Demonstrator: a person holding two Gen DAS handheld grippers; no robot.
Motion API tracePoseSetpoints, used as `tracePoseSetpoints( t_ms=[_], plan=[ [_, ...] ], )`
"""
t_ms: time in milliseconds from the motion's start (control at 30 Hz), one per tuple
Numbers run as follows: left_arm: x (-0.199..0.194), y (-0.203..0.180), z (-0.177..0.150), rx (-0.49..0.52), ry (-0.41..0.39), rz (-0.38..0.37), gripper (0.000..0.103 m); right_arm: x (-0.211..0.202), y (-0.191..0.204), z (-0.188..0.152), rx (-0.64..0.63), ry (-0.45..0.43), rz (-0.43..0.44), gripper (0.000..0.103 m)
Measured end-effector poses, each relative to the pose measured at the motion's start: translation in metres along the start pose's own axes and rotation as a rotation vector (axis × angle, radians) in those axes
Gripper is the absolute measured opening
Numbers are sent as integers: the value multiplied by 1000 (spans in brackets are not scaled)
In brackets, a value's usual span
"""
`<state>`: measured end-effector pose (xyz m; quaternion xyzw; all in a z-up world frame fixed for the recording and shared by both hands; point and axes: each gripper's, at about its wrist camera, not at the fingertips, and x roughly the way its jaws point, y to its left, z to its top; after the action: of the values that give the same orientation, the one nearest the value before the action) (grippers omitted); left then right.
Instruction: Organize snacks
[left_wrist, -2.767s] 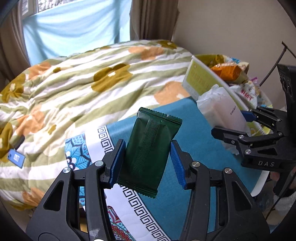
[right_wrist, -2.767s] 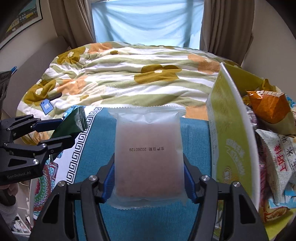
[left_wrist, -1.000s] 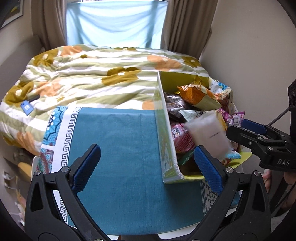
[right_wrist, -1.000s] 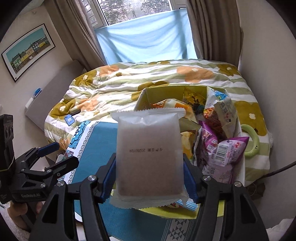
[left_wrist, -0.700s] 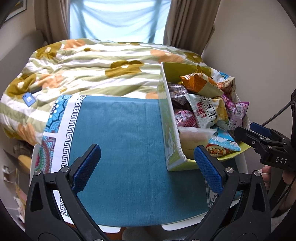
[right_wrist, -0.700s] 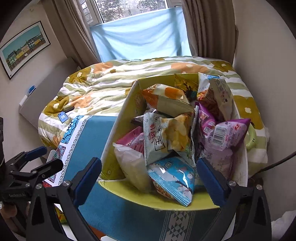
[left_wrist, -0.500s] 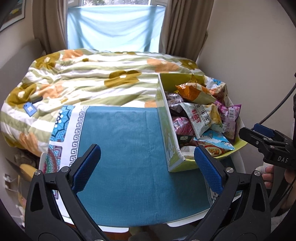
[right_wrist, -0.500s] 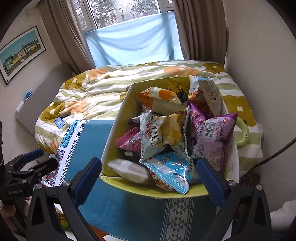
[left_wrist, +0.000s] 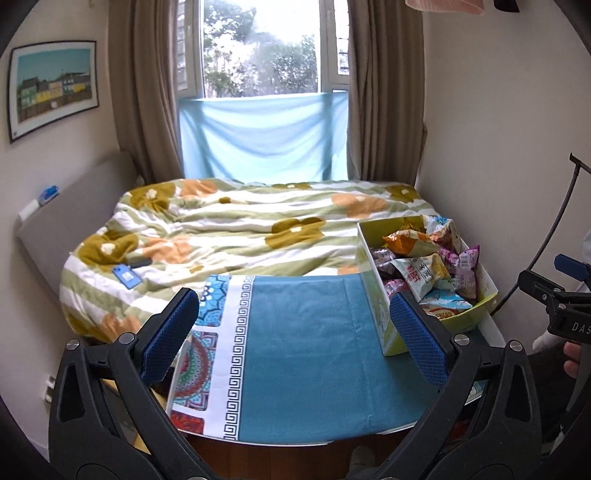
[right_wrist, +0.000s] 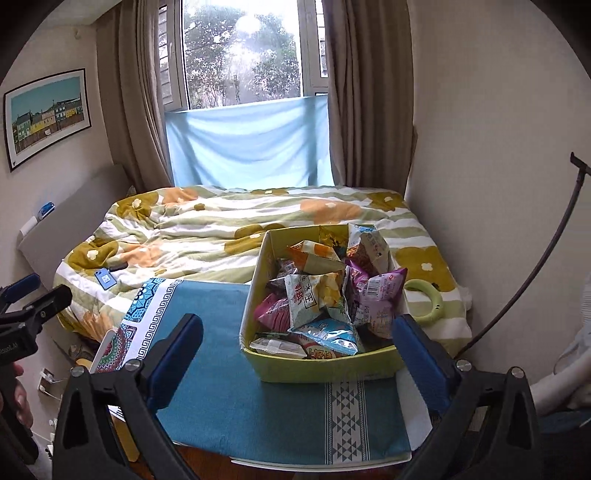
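Note:
A yellow-green box (right_wrist: 325, 363) full of snack packets (right_wrist: 317, 295) stands on the right of a small table covered with a teal cloth (right_wrist: 236, 387). It also shows in the left wrist view (left_wrist: 465, 317), at the table's right edge. A pale translucent packet (right_wrist: 275, 345) lies at the box's front left corner. My left gripper (left_wrist: 295, 332) is open and empty, held back above the table's near edge. My right gripper (right_wrist: 295, 354) is open and empty, held back in front of the box.
A bed with a flowered quilt (left_wrist: 229, 236) lies behind the table, with a small blue card (left_wrist: 125, 275) on it. A pale green ring (right_wrist: 424, 299) lies on the bed right of the box. Wall and curtains stand at the right.
The right gripper let the pale packet drop into the box and opened. Both grippers pulled back and up from the table, so the room and window come into view.

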<state>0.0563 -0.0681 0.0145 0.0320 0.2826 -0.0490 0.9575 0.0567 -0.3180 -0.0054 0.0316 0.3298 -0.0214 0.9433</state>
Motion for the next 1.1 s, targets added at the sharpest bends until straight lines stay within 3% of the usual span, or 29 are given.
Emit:
tracePoseSetpoints(
  t_ms=[333,1100],
  plan=[
    [-42,15,-22,-27,-49,23,103,-46,21,-22,13,-67,-41,102],
    [-48,-7,-20,-20,-65,-6,103,-62,26,-27,20,-98,-37,102]
  ],
)
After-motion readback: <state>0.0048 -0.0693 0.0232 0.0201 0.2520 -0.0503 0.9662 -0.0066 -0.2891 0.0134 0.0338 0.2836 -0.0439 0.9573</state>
